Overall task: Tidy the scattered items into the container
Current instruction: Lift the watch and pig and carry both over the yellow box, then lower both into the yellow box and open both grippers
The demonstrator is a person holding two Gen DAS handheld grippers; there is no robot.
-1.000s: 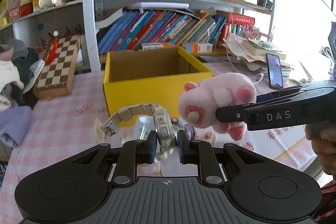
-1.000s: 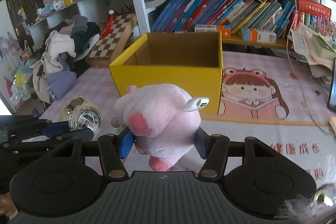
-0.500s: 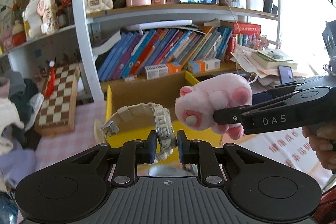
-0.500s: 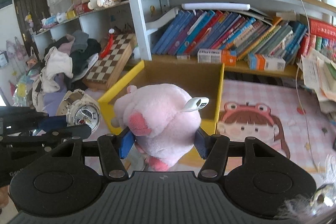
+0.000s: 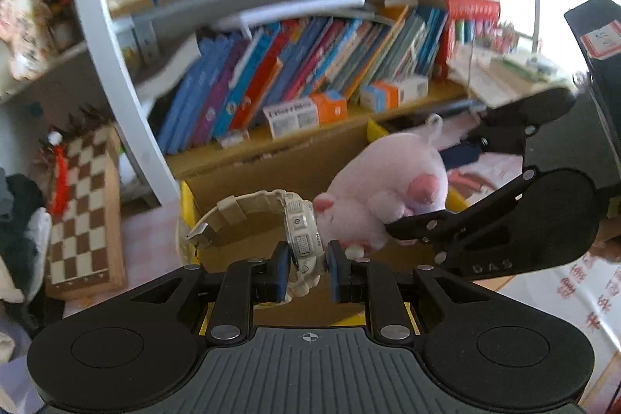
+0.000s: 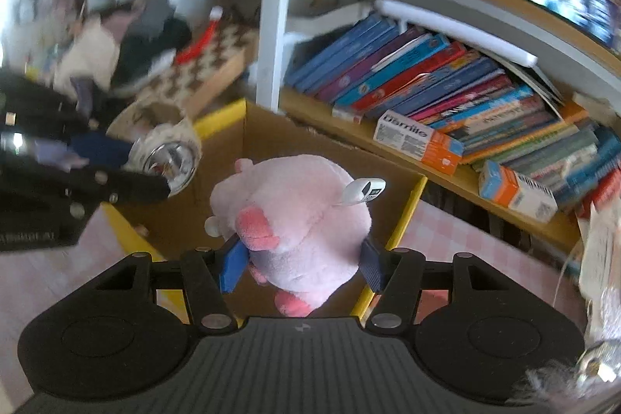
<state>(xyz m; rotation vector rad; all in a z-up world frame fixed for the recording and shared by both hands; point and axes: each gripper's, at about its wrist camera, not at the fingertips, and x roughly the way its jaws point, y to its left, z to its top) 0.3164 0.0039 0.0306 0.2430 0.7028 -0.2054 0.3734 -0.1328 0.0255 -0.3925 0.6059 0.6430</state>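
Note:
My left gripper [image 5: 308, 268] is shut on a cream wristwatch [image 5: 299, 227] and holds it over the open yellow cardboard box [image 5: 190, 204]. My right gripper [image 6: 300, 266] is shut on a pink plush pig [image 6: 295, 216] and holds it above the box's brown inside [image 6: 310, 150]. The pig [image 5: 388, 189] shows right beside the watch in the left wrist view, with the right gripper's arm [image 5: 485, 231] behind it. The watch [image 6: 167, 158] and the left gripper show at the left of the right wrist view.
A white shelf post [image 5: 112, 72] and rows of books [image 5: 310, 72] stand just behind the box. A chessboard [image 5: 85, 204] lies left of it beside a heap of clothes [image 6: 116, 53]. A pink checked cloth [image 6: 465, 251] covers the table.
Both grippers have moved forward and over the box with their loads; the box now lies directly beneath them and the shelf looks closer. The grips are unchanged.

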